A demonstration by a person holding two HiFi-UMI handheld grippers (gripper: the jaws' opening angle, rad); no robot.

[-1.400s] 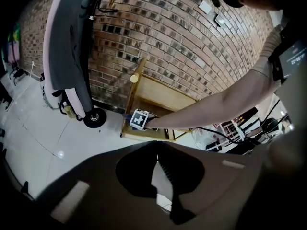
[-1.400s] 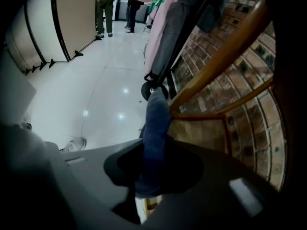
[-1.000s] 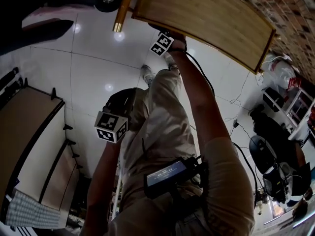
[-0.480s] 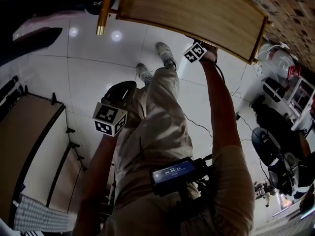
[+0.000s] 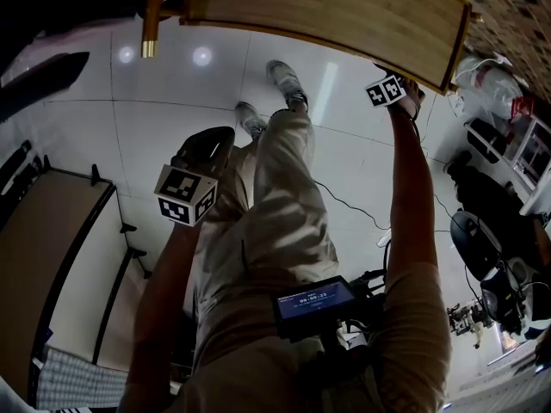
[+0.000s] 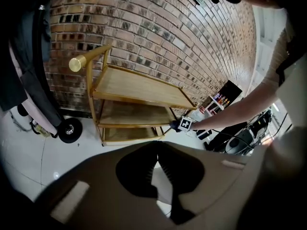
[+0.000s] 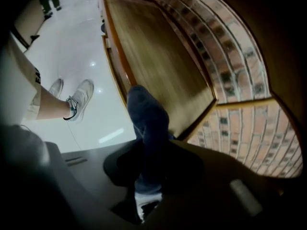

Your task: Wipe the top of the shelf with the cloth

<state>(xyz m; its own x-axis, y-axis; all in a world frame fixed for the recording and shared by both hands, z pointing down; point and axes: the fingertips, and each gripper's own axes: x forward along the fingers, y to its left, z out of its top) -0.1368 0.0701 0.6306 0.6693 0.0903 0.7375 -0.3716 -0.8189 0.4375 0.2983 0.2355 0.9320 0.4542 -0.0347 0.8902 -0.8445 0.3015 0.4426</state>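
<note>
Blue cloth (image 7: 145, 121) pinched in right hand-held gripper (image 7: 147, 159) at front rim of shelf (image 7: 158, 56) top, near its end corner.
Cloth stands up out of the jaws; its free end overlaps the wooden rim, contact with the top not clear. Three-tier wooden shelf stands against brick wall (image 6: 158, 32) on white tiled floor (image 5: 172, 110). Left hand-held gripper (image 6: 157, 147) is well apart from the shelf, beside the person's leg (image 5: 275, 205), jaw tips pressed together on nothing.

Dim fisheye views, dark corners, lamp glare on glossy floor (image 5: 172, 93).
</note>
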